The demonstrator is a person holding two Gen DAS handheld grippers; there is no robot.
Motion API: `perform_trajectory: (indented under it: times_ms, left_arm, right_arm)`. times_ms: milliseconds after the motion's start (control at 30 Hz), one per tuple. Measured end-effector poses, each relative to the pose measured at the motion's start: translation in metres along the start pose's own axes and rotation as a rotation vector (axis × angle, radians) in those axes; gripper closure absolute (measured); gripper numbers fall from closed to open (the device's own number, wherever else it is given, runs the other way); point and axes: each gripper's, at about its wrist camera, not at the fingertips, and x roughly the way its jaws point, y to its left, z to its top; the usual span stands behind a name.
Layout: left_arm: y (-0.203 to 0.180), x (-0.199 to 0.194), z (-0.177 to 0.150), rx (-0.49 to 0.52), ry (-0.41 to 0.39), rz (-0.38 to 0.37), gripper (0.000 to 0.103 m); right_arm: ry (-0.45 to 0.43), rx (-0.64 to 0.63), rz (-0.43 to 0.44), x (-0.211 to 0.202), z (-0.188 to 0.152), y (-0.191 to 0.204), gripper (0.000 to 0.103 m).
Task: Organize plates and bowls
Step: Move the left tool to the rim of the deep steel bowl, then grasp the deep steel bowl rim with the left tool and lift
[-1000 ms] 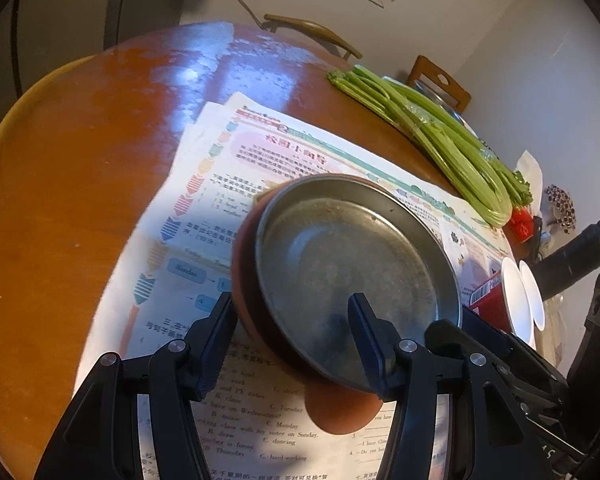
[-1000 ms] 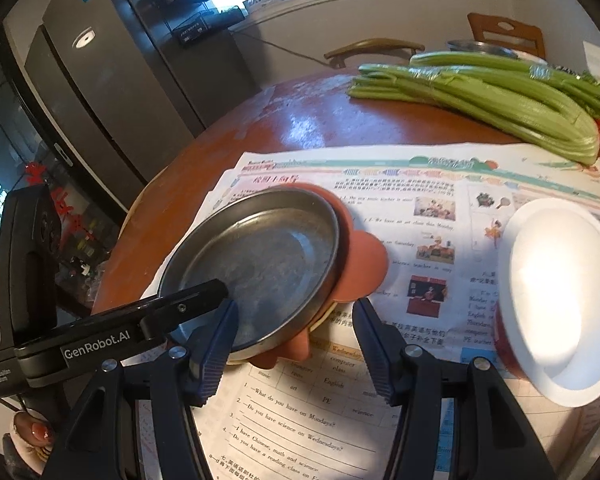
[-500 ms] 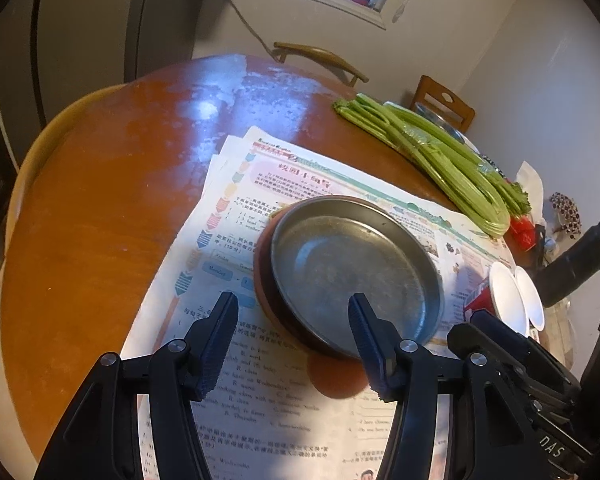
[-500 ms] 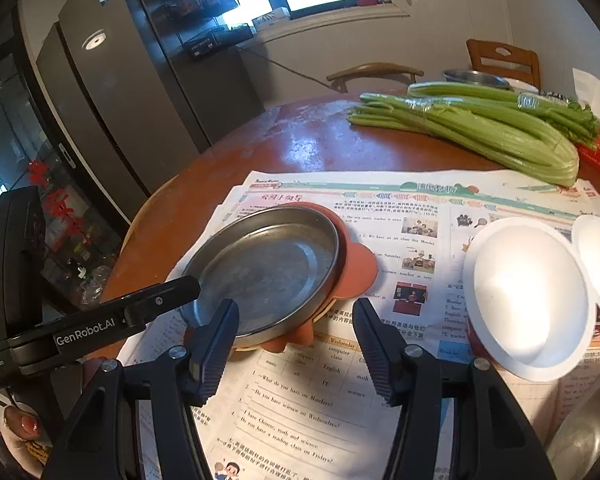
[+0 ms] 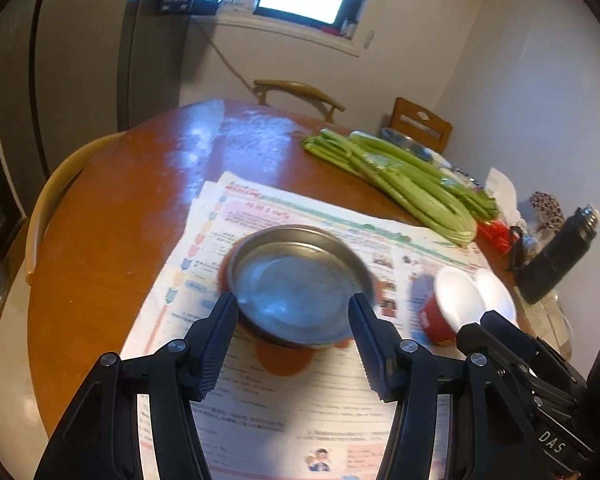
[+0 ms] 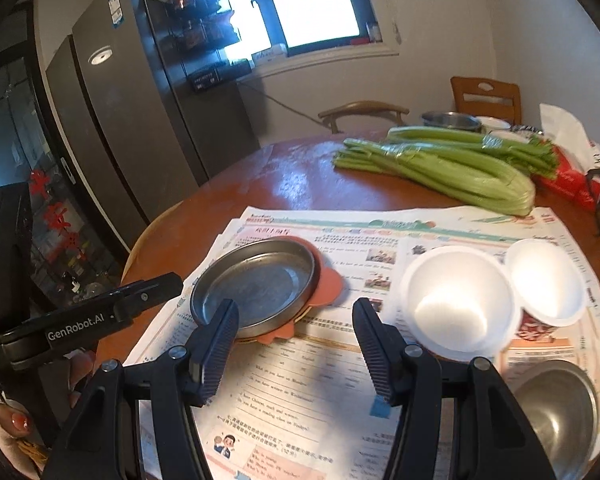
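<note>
Stacking looked partly done on the round table [image 6: 300,176]: toward the left edge of the spread newspaper [image 6: 300,384], a dull, scuffed steel plate [image 6: 256,286] sat nested on an orange scalloped plate [image 6: 328,286]. Toward the right edge, two white foam bowls [image 6: 456,300] and a steel bowl [image 6: 556,408] stood unstacked. Left gripper [image 5: 292,334] and right gripper [image 6: 296,340] hung above the paper, jaws spread, pinching nothing.

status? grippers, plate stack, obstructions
Left gripper and right gripper open, empty, above the newspaper. Metal plate sits on orange plate. White bowls alongside, nothing blocking.
</note>
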Motion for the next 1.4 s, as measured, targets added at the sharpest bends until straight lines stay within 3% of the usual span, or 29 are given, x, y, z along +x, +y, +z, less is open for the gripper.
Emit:
perform_trajectory:
  times_ms: [300, 767, 1267, 1400]
  left_arm:
    - [-0.051, -0.016, -0.012, 0.068, -0.001, -0.059, 0.044]
    - [-0.142, -0.003, -0.043, 0.206, 0.079, -0.152, 0.044]
    - [-0.201, 0.016, -0.071, 0.307, 0.158, -0.194, 0.044]
    - [-0.210, 0.023, -0.076, 0.317, 0.172, -0.190, 0.044]
  right_arm:
    - [-0.081, 0.004, -0.060, -0.057, -0.005, -0.024, 0.044]
    - [-0.107, 0.059, -0.202, -0.115, -0.031, -0.091, 0.044]
    - [-0.025, 0.061, -0.348, -0.146, -0.054, -0.148, 0.044]
    - [0.012, 0.069, -0.330, -0.145, -0.062, -0.158, 0.044]
